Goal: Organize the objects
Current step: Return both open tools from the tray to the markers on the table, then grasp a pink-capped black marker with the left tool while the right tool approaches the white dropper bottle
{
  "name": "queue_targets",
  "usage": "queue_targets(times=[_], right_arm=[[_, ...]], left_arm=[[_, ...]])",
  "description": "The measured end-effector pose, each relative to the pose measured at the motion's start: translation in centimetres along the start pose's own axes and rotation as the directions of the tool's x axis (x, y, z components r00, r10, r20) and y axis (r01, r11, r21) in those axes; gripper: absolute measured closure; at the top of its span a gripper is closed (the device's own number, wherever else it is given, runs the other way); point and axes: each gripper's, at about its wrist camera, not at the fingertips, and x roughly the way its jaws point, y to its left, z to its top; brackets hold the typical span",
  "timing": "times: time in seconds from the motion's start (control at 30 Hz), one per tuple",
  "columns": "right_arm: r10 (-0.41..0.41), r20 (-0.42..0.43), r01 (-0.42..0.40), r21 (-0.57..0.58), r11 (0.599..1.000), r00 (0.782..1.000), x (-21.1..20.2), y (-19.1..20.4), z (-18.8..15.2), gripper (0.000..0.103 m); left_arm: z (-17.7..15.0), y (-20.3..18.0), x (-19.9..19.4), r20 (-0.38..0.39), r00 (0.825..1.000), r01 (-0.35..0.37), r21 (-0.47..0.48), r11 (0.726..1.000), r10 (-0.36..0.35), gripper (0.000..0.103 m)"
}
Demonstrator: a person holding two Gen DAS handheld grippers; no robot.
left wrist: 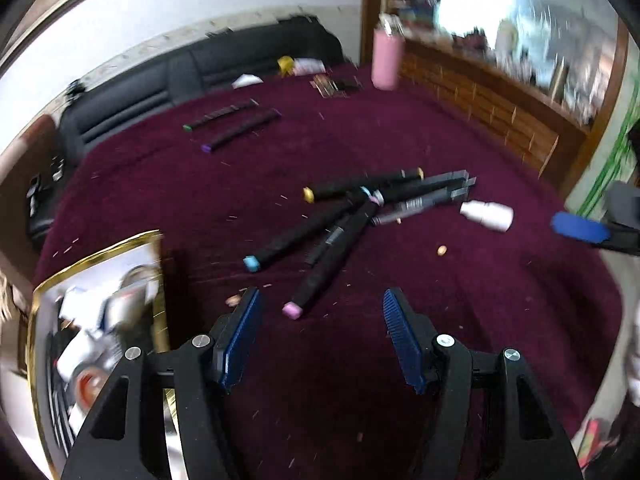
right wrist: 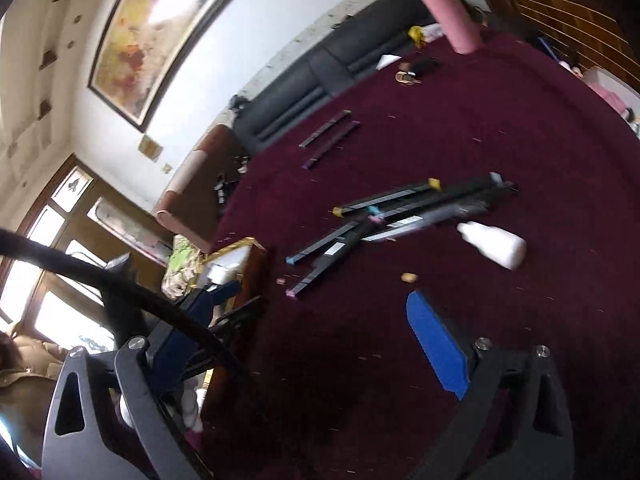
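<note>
A loose pile of black markers [left wrist: 360, 208] with yellow, blue and pink caps lies mid-table on the maroon cloth [left wrist: 400, 340]. Two more markers [left wrist: 232, 120] lie side by side farther back. A white bottle [left wrist: 486, 214] lies on its side to the right of the pile. My left gripper [left wrist: 320, 294] hangs open just short of the pile, nothing between its pads. The right gripper [right wrist: 320, 296] is wide open and empty; one of its blue pads [left wrist: 580, 230] shows at the right edge. The right wrist view shows the same pile [right wrist: 400, 208] and bottle [right wrist: 496, 246] ahead.
A gold-rimmed box [left wrist: 96, 256] with mixed items sits at the table's left edge, also the box [right wrist: 236, 246] in the right wrist view. A pink tumbler [left wrist: 386, 58] stands at the far edge near small dark items [left wrist: 336, 86]. Black sofa [left wrist: 200, 68] behind, wooden cabinet [left wrist: 500, 108] right.
</note>
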Motion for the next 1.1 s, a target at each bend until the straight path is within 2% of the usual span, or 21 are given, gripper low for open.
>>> queue_targets(times=[0.17,0.27,0.37,0.47,0.57,0.73,0.83,0.93,1.1], right_arm=[[-0.051,0.007,0.051,-0.008,0.999,0.999,-1.5,-1.5,0.1,0.004],[-0.049,0.01,0.049,0.004,0.999,0.999,-1.6,-2.3,0.4,0.004],[-0.049,0.009,0.048,0.007,0.999,0.999,-1.4,-2.7,0.4,0.004],[-0.046,0.004,0.046,0.013,0.999,0.999,-1.3,-3.3,0.3,0.004],[-0.046,0.003,0.046,0.021,0.999,0.999,-1.1,-3.6,0.1,0.004],[-0.05,-0.01,0.05,0.024,0.998,0.999,-0.7,-4.0,-0.1,0.004],[-0.064,-0.011,0.064,0.027,0.998,0.998,-0.8,-4.3,0.0,0.004],[-0.092,-0.009,0.092,0.022,0.995,0.996,-0.9,-4.7,0.4,0.004],[-0.203,-0.011,0.202,-0.031,0.979,0.979,-0.7,-5.5,1.9,0.004]], left_arm=[[1.7,-1.5,4.4,-0.066,0.994,-0.085,0.06,0.995,0.089,0.047],[1.9,-1.4,6.4,-0.096,0.981,-0.163,0.084,0.983,0.17,0.047],[1.6,-1.4,7.8,-0.119,0.976,-0.172,0.091,0.981,0.182,0.047],[1.3,-1.1,7.4,-0.117,0.981,-0.144,0.079,0.986,0.152,0.047],[0.9,-1.5,7.1,-0.152,0.988,-0.034,0.061,0.998,0.043,0.047],[-0.1,-3.4,5.8,-0.162,0.982,0.111,0.054,0.992,-0.101,0.048],[0.4,-3.9,5.0,-0.13,0.984,0.134,0.058,0.989,-0.126,0.048],[1.4,-3.8,5.8,-0.144,0.984,0.112,0.054,0.992,-0.103,0.048],[2.2,-4.5,7.8,-0.178,0.98,0.103,0.063,0.993,-0.09,0.049]])
